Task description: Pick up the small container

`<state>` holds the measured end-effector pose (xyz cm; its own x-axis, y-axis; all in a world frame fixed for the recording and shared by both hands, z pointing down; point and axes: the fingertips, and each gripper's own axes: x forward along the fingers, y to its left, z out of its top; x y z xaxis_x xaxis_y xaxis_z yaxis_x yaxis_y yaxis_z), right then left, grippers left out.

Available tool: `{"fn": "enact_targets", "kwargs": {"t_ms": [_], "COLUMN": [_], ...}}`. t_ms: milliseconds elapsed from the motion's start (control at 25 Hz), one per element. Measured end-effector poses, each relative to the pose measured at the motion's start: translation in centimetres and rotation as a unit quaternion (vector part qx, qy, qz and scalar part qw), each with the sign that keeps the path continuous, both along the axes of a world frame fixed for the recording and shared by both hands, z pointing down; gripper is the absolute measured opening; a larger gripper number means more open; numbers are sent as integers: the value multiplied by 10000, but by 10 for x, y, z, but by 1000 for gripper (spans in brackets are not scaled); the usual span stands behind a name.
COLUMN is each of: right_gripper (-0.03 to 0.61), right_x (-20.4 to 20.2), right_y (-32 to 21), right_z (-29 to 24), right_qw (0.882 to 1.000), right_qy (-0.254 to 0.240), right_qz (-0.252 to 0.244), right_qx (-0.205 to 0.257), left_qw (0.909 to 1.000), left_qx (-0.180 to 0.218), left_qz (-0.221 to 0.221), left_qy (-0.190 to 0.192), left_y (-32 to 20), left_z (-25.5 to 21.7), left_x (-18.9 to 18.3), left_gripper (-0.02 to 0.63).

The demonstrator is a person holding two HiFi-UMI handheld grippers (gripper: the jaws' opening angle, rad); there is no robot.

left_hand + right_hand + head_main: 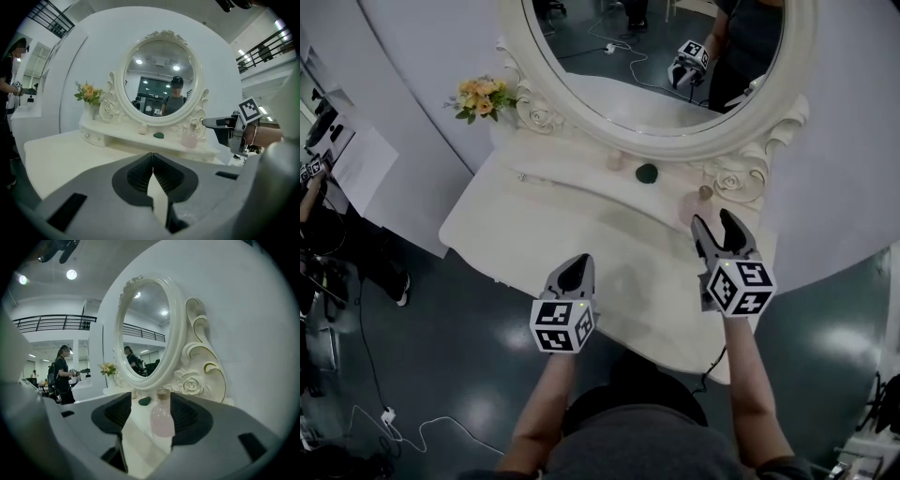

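Observation:
A small pale pink bottle (pixel 695 201) with a cork stopper stands on the raised shelf of the white dressing table (pixel 544 234), right of the mirror. My right gripper (pixel 713 221) hovers just in front of it, open, jaws wide. In the right gripper view the bottle (pixel 162 419) shows between the two jaws, nearer the right one, and neither pad touches it. My left gripper (pixel 578 263) hangs over the table's front part, shut and empty. From the left gripper view the bottle (pixel 190 137) is far ahead on the shelf, and the right gripper (pixel 220 124) points at it.
A dark green pebble-like thing (pixel 647 172) and a small cream jar (pixel 616 160) sit on the shelf under the oval mirror (pixel 656 56). A flower bunch (pixel 483 97) stands at the shelf's left end. A person (pixel 11 89) stands far left.

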<state>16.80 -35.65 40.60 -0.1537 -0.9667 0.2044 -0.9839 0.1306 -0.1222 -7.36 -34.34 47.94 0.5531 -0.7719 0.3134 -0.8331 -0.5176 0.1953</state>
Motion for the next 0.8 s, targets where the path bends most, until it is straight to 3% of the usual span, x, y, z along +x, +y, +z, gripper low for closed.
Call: {"fn": "enact_targets", "kwargs": {"t_ms": [800], "right_gripper": [238], "right_x": [12], "right_y": [-71], "right_z": [37], "right_qw": [9992], "right_qy": [105], "right_qz": [-192], "right_qx": [-335], "left_qw": [9988], "left_qx": [-396], "left_qz": [-35], "left_qy": [-280], "left_y": [-32], "left_z": [27], "left_x": [12], "left_gripper": [6]}}
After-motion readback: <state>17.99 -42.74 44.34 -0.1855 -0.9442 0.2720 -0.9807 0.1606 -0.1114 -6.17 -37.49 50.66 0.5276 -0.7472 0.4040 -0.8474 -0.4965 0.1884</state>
